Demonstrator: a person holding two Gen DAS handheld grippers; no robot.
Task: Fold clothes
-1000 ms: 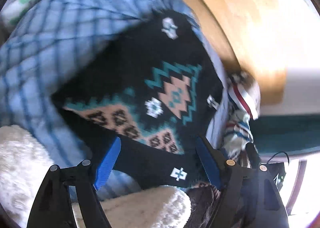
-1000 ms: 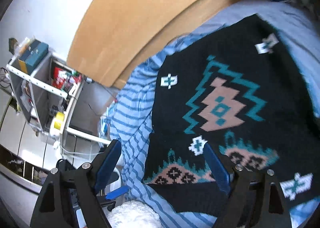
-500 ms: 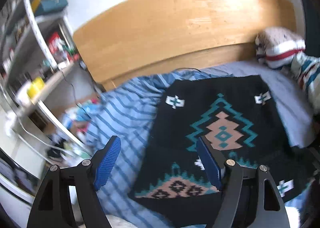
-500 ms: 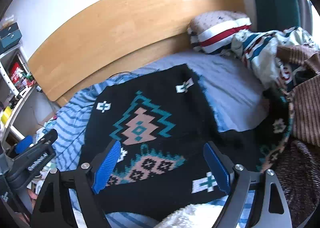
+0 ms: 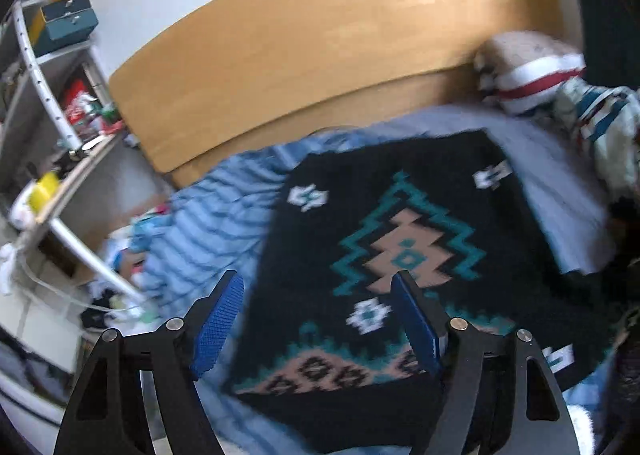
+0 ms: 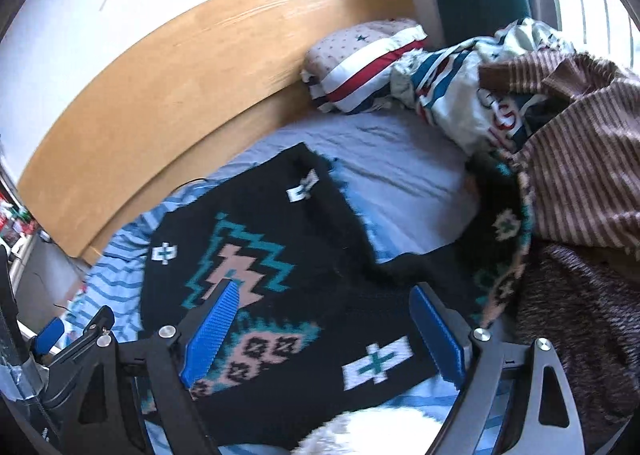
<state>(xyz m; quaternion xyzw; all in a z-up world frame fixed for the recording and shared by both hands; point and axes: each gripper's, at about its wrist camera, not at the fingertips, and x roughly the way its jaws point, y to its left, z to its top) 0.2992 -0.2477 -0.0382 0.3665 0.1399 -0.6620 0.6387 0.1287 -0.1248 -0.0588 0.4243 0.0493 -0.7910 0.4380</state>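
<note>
- Your left hand-held gripper (image 5: 318, 317) is spread wide with nothing between its blue pads; it hangs above the bed, apart from the cloth.
- Your right hand-held gripper (image 6: 324, 329) is likewise released and empty, also clear of the fabric below it.
- The black patterned sweater (image 5: 404, 255) lies spread flat on the bed (image 6: 400, 159), ahead of and below both grippers. It rests partly on a blue striped cover (image 5: 216, 231) and partly on the plain sheet.
- The relation that matters, as I judge it: the sweater's long axis runs away from you toward the wooden headboard (image 5: 320, 55), and its near hem lies just under both sets of fingers. In the left view its left edge falls between the pads; in the right view the body fills the gap and its right side trails off toward the clothes pile (image 6: 580, 159). So each hand seems nearest its own side of the near hem.
- Hard to make out: the left view is blurred, so seams and edges there are soft. A sleeve seems to run right under the pile of brown striped knit, but where it ends is hidden. The near hem is cut off by the gripper bodies, and something white and fluffy (image 6: 372, 431) covers part of it.
</note>
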